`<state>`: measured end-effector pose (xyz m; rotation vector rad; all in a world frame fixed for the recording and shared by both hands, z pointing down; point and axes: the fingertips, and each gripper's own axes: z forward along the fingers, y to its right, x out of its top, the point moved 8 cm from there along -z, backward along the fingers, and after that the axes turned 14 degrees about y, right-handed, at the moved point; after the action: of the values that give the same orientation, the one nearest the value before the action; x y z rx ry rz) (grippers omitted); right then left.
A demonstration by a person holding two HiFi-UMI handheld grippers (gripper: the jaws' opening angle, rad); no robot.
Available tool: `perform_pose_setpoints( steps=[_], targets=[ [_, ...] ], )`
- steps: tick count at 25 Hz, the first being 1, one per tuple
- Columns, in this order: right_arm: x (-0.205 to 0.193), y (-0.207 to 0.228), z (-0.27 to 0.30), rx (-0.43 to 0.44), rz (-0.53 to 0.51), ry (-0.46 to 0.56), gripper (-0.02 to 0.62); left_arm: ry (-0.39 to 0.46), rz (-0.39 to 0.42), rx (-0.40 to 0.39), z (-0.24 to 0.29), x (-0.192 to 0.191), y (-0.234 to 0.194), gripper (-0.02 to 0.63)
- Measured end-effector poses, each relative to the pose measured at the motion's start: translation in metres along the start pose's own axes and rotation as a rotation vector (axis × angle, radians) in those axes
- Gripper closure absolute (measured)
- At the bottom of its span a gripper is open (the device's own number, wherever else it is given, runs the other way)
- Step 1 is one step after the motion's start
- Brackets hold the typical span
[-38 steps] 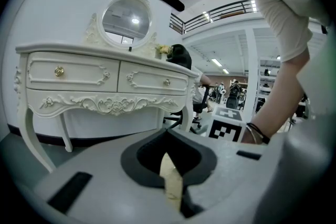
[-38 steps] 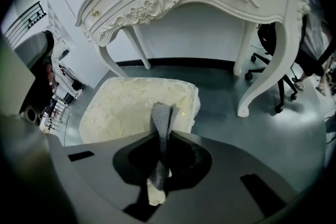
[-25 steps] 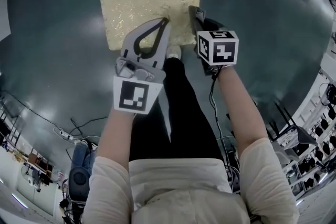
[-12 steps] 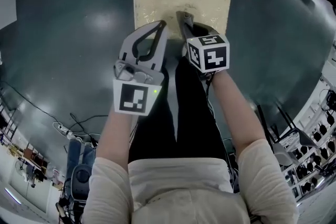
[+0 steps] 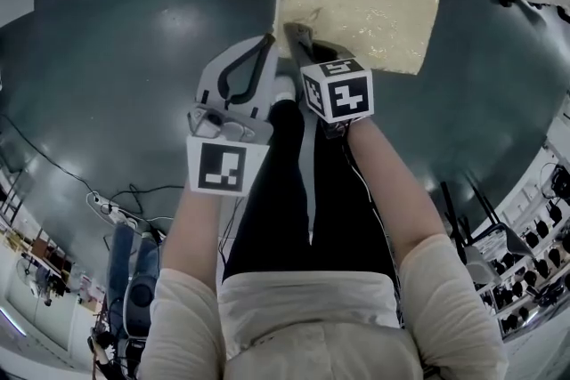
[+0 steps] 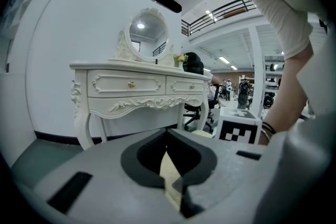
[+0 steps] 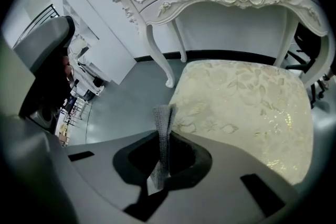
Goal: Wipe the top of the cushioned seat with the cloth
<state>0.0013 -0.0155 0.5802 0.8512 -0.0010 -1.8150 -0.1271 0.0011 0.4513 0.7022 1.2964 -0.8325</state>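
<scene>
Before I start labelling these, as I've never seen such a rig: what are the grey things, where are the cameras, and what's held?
A person holds a two-jaw hand-held gripper in each hand; the marker cubes belong to them. The head view looks down from the person's head; the other two cameras ride on those hand-held grippers. The left hand-held gripper is shut and empty. The right hand-held gripper pinches a grey cloth by the edge of the cream cushioned seat, which stands before a white dressing table.
</scene>
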Motion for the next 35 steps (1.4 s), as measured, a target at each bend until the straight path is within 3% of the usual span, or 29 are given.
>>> perform_pose_setpoints(
  steps=[13,25,35],
  targets=[
    [-0.019,0.012,0.004,-0.041,0.049,0.006,0.565,-0.006,-0.041,0.018,-0.008,-0.018,0.003,0.604],
    [-0.030,0.079,-0.038,-0.101,0.093,0.019,0.565,0.004,-0.063,0.009,0.033,-0.005,0.054,0.604],
    [-0.043,0.142,-0.077,-0.157,0.115,0.021,0.565,-0.009,-0.051,-0.068,0.078,-0.004,0.105,0.604]
  ],
)
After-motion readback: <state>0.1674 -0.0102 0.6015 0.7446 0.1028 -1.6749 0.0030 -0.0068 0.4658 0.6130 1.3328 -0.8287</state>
